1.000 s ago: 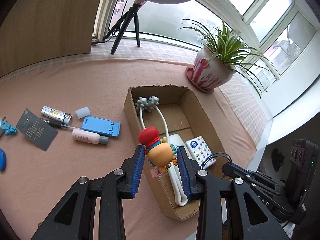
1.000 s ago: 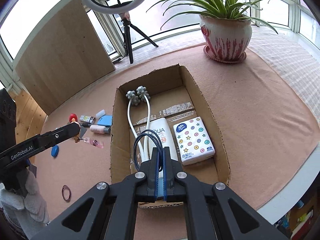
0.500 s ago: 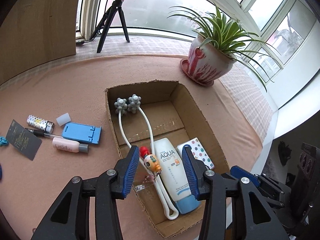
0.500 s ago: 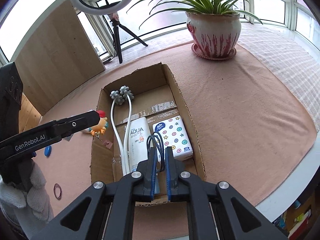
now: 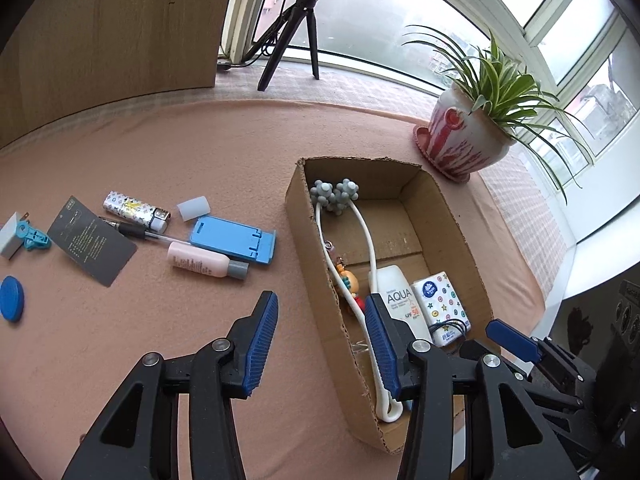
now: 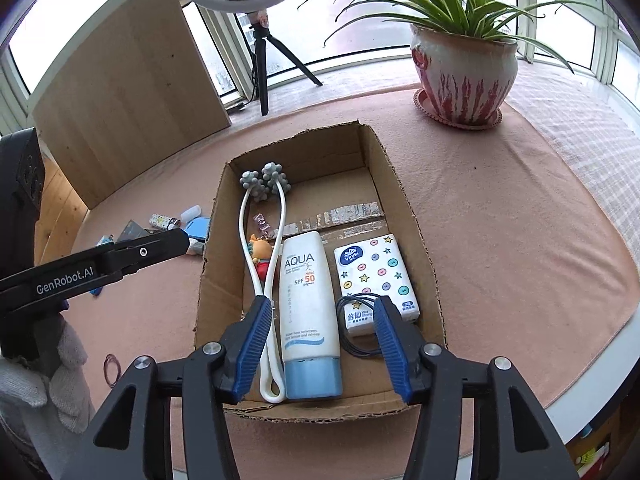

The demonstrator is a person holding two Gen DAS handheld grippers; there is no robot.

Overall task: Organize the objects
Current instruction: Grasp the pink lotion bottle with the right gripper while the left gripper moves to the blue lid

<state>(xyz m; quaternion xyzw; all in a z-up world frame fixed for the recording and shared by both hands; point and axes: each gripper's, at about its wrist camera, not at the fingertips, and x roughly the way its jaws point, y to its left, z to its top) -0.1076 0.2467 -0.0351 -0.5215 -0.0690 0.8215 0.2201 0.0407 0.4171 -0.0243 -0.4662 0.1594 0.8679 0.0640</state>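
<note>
An open cardboard box [image 5: 304, 216] [image 6: 404, 208] holds a white massager [image 6: 264, 184], a sunscreen tube [image 6: 306, 292], a tissue pack [image 6: 376, 272] and an orange toy keychain [image 5: 347, 280] [image 6: 260, 252]. My left gripper [image 5: 319, 298] is open and empty above the box's left wall. My right gripper [image 6: 323, 301] hovers over the box's near end with its jaws opening. A dark cord loop [image 6: 352, 320] lies free below them on the tissue pack.
Left of the box lie a blue phone stand [image 5: 232, 240], pink bottle [image 5: 200, 264], lighter [image 5: 132, 210], pen [image 5: 140, 234], black card [image 5: 90, 240] and blue disc [image 5: 11, 299]. A potted plant [image 6: 464, 76] stands behind the box. A rubber band [image 6: 112, 368] lies near a gloved hand [image 6: 40, 380].
The left gripper let go of the toy keychain, which now lies in the box, and swung left over the wall. The right gripper went from shut on the cord loop to open.
</note>
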